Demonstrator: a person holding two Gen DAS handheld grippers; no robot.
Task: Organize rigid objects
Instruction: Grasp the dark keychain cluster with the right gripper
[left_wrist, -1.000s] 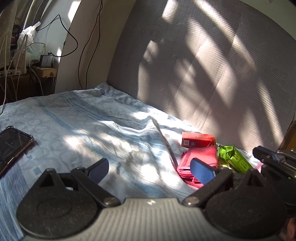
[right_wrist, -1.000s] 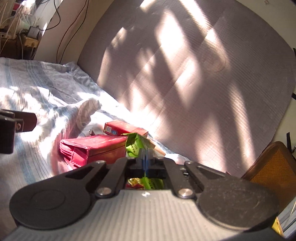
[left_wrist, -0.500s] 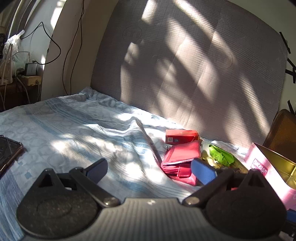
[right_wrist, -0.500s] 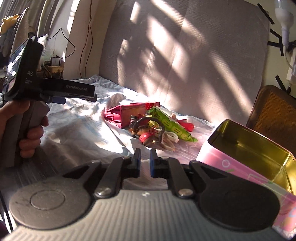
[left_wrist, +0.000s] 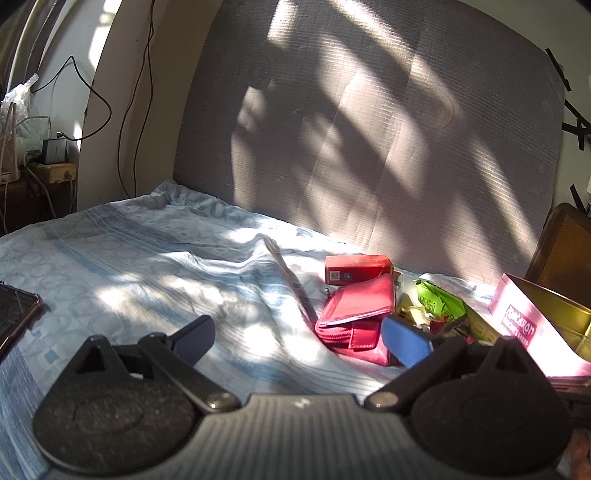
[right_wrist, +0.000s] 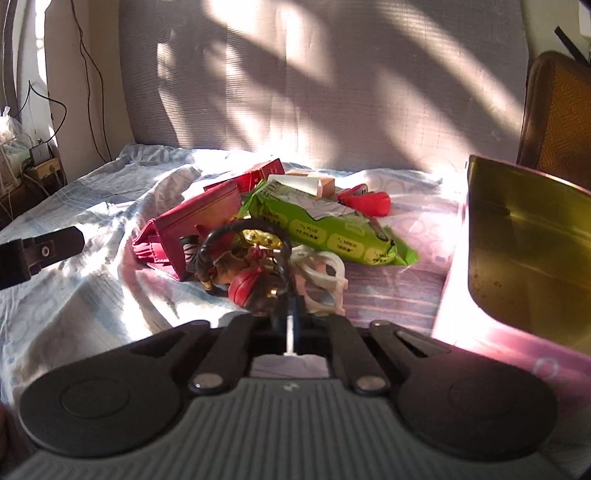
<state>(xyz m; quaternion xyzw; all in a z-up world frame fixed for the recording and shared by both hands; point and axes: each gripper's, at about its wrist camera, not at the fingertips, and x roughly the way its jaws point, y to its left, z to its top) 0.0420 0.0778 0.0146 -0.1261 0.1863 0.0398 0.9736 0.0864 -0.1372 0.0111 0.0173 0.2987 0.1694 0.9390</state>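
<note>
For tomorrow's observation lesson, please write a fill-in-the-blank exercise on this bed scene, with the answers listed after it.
1. The wallet lying on the bedsheet is ____ in colour.
2. The snack packet beside the wallet is ____.
3. The left hand-held gripper has its jaws ____.
4. The open tin is gold inside and ____ outside.

Missing words: red; green; open; pink

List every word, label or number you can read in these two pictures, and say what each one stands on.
"PLUS": on the green packet; the rest of its print is too small to read.
Pink tin: dark pink lettering on its side, too blurred to read.
Red box: a small code patch and blue mark, unreadable.
</note>
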